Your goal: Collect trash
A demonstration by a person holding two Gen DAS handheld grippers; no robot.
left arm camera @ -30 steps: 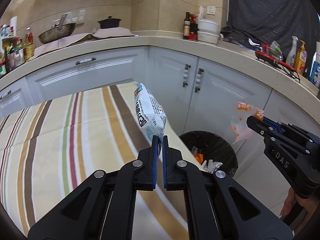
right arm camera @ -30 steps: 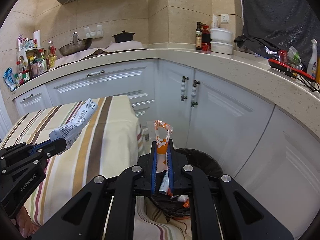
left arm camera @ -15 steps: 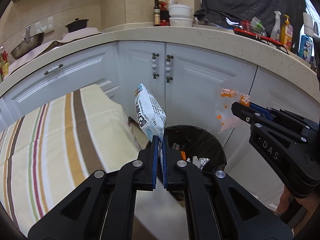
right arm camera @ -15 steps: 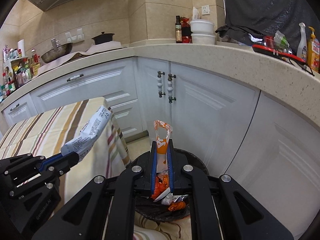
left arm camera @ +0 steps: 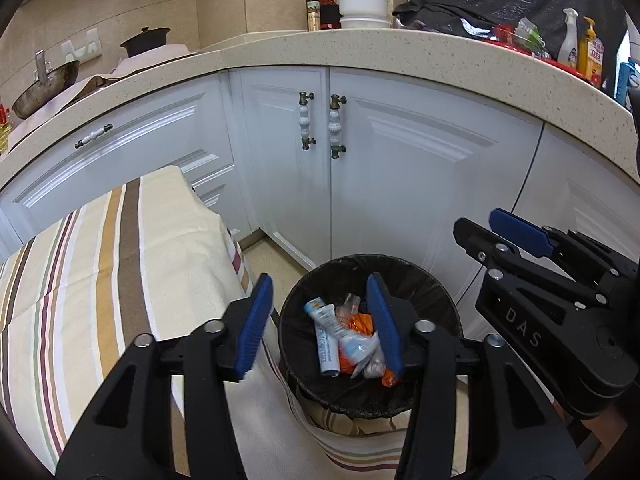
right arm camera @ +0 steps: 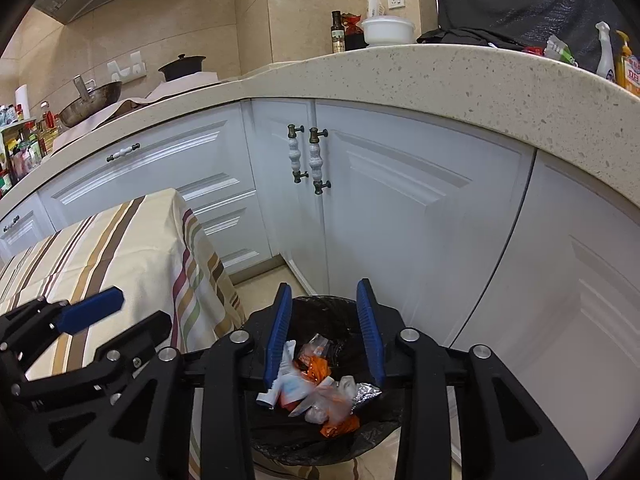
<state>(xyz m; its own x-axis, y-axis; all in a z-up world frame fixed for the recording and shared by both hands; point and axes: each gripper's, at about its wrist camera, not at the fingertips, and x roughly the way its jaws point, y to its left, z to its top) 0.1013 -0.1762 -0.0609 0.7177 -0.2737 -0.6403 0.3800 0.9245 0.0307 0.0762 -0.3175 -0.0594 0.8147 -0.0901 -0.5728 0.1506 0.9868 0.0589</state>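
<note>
Hovering over the round black bin lined with a black plastic bag, I had the left tongs spread apart with nothing between their blue pads; their jaws had just been opening, and the same went for the right tongs, which also stood released and empty above the bin. From the left wrist view the right tongs showed at the right edge, parted, their blue pad clear of any wrapper. From the right wrist view the left tongs showed at the lower left, likewise parted and bare. The trash lay inside the bin: a white and blue printed snack packet rested lengthwise near the left inner wall, touching a crumpled heap of orange and clear plastic wrappers just beside it. In the right wrist view I could make out the same packet, the orange and clear wrappers and a scrap of crinkled silver foil at the heap's right side. The bin stood on the tan floor just beside the hanging edge of a cream cloth with brown, maroon and green stripes covering the tabletop at the left, and near the white panelled cabinet doors under the speckled beige counter.
</note>
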